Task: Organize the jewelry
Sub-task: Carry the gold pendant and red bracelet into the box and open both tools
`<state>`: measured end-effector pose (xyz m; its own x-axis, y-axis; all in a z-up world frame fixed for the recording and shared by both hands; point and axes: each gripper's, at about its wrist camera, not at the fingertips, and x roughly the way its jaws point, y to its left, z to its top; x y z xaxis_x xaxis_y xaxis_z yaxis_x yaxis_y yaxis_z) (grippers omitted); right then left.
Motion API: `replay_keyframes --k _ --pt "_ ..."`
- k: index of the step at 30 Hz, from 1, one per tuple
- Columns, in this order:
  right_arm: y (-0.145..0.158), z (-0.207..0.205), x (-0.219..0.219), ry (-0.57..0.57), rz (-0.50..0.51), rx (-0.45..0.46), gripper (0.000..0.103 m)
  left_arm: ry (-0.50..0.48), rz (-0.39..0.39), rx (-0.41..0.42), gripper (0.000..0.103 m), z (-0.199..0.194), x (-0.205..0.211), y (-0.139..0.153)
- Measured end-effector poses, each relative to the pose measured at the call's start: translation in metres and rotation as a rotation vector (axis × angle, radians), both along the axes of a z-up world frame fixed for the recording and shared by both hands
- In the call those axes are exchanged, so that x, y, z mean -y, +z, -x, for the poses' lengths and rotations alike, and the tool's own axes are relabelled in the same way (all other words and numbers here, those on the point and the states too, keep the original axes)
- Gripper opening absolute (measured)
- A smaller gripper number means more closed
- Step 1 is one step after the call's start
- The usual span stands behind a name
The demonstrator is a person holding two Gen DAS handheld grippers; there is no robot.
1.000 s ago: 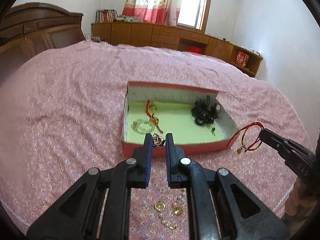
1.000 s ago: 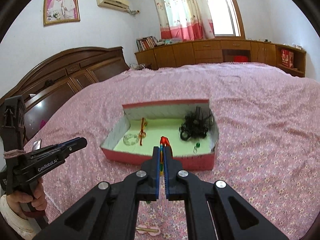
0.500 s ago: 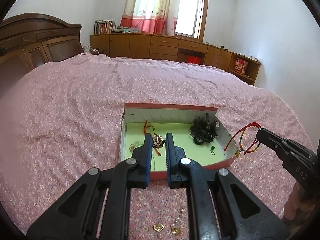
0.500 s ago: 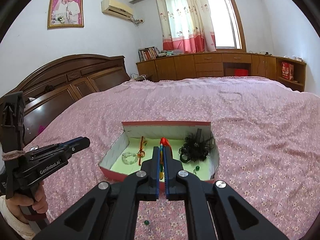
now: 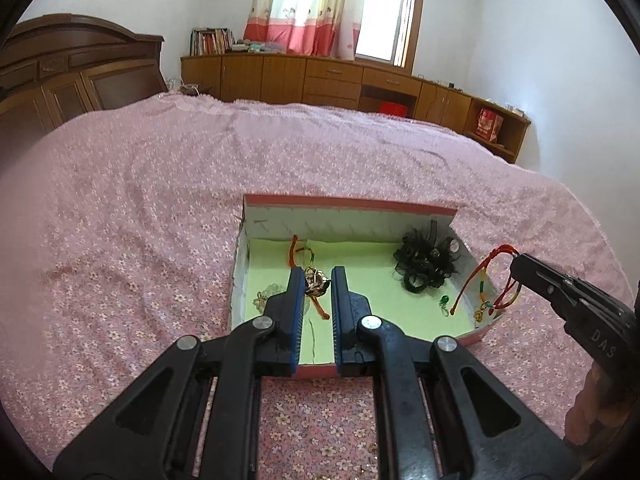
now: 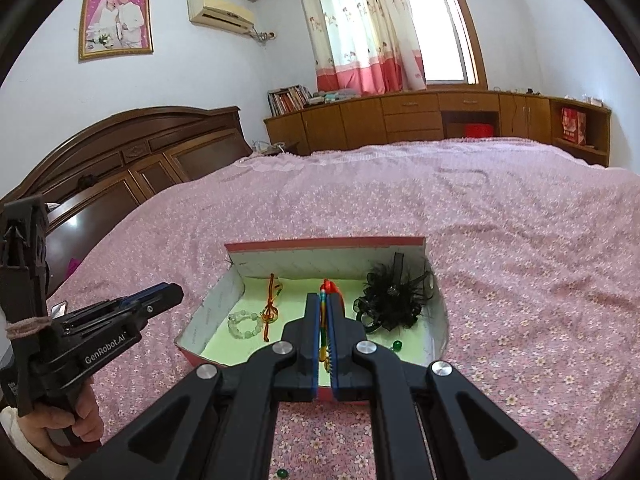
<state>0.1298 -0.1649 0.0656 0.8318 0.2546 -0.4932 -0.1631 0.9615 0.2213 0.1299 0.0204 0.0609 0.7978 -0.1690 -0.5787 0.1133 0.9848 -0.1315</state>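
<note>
The left tongs (image 5: 315,280) hover over the near part of an open red box (image 5: 348,204) that stands on a bed with a pink flowered bedspread (image 5: 120,240). Their jaws are set narrow, and a small gold-coloured piece of jewelry (image 5: 316,282) sits between the tips; it seems to be pinched there. The right tongs (image 6: 324,304) are almost closed on a multicoloured cord bracelet (image 5: 486,280), which hangs from their tips above the right side of the box in the left wrist view. The box has a light green floor (image 5: 360,264). In it lie a bunch of black hair ties (image 6: 390,306) at the right, a pale bead bracelet (image 6: 242,324) at the left, an orange cord ornament (image 6: 272,304) just beside that bracelet, and a small green bead (image 6: 396,345) near the front right. One more green bead (image 6: 282,472) lies on the bedspread in front of the box, near the lower edge of the right wrist view. Behind the bed there are a dark wooden headboard (image 6: 132,152) and a row of wooden cabinets (image 6: 420,118).
</note>
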Motion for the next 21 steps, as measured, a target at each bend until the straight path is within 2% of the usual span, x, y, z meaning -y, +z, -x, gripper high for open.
replay_keyframes --k 11,21 --pt "-0.031 -0.034 -0.002 0.017 -0.046 -0.094 0.005 -0.021 -0.012 -0.110 0.004 -0.028 0.008 -0.040" --pt "-0.067 -0.055 0.010 -0.021 -0.030 -0.207 0.005 -0.035 -0.020 -0.186 0.005 -0.046 0.012 -0.068"
